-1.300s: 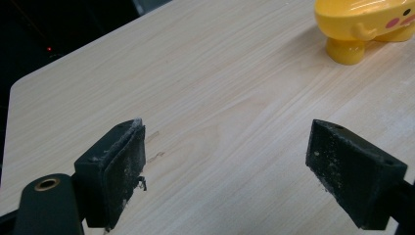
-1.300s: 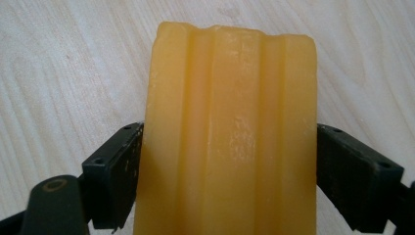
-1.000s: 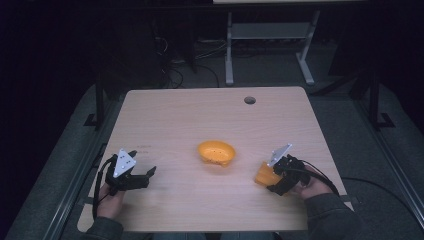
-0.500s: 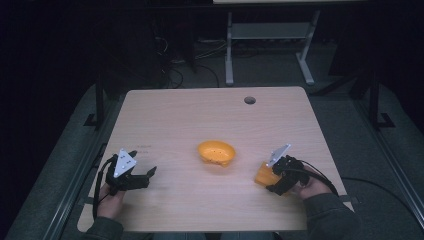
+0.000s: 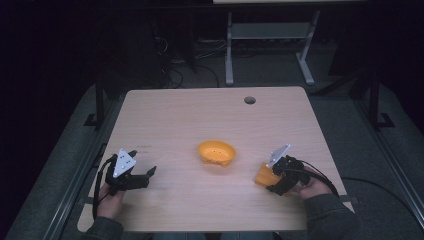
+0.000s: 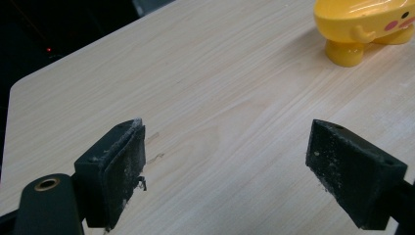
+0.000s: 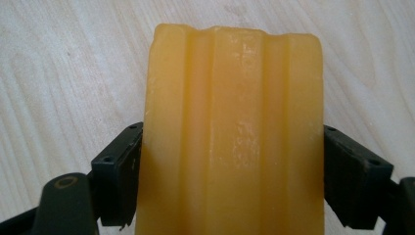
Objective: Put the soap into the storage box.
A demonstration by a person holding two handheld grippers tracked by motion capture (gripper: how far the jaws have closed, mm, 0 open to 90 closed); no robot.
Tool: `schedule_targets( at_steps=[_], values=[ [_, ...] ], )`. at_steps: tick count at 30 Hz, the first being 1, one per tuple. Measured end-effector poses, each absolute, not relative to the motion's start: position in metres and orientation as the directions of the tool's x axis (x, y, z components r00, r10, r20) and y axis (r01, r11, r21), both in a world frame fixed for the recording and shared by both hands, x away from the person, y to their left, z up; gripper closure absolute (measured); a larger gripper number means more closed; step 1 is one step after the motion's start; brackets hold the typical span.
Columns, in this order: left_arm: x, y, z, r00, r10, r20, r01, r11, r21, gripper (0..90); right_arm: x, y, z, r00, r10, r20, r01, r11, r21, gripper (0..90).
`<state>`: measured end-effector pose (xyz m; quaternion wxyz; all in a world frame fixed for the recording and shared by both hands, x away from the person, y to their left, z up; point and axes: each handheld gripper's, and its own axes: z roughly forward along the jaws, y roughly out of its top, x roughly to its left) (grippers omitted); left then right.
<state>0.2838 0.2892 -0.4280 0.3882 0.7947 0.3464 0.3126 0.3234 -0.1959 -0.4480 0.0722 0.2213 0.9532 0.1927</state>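
**Lighting and picture quality**

High view: dim, surroundings near black; worktop [image 5: 165,120] evenly lit from above, shadows faint. Gripper views: brighter, sharp nearby; soft glare streaks on yellow block [image 7: 235,137]; far worktop slightly soft.

Pale matt wood-grain table [image 6: 205,98], glossy yellow plastic bowl [image 6: 364,24] at 1 o'clock, waxy ridged orange block [image 7: 232,137], dusty matt black pads [image 6: 122,166]

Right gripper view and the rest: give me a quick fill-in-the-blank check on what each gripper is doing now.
The right gripper has its fingers closed on an orange ____.
The left gripper holds nothing; its fingers are ____.
The yellow bowl stands on the table ____ the two grippers.

Missing words: block; open; between
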Motion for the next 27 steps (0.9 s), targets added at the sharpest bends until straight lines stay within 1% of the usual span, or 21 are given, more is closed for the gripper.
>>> schedule_targets(
  at_steps=[2,7,8,15,27],
  values=[
    [0.284,0.289,-0.428,0.564,0.794,0.228,0.307,-0.458,0.834,14.1,0.323,-0.196,-0.447,-0.894,0.443,-0.065,0.384,0.834,0.396,20.4],
    [0.284,0.289,-0.427,0.569,0.786,0.241,0.303,-0.473,0.827,14.1,0.324,-0.197,-0.444,-0.895,0.441,-0.060,0.384,0.833,0.399,20.5],
    [0.284,0.289,-0.428,0.563,0.794,0.229,0.306,-0.457,0.835,14.1,0.323,-0.196,-0.442,-0.898,0.434,-0.069,0.372,0.834,0.408,20.5],
    [0.284,0.289,-0.428,0.560,0.798,0.222,0.309,-0.450,0.838,14.1,0.325,-0.193,-0.434,-0.903,0.420,-0.088,0.351,0.841,0.411,20.5],
    [0.284,0.290,-0.428,0.562,0.796,0.226,0.307,-0.454,0.836,14.1,0.331,-0.188,-0.426,-0.906,0.413,-0.089,0.345,0.846,0.406,20.6]
  ],
)
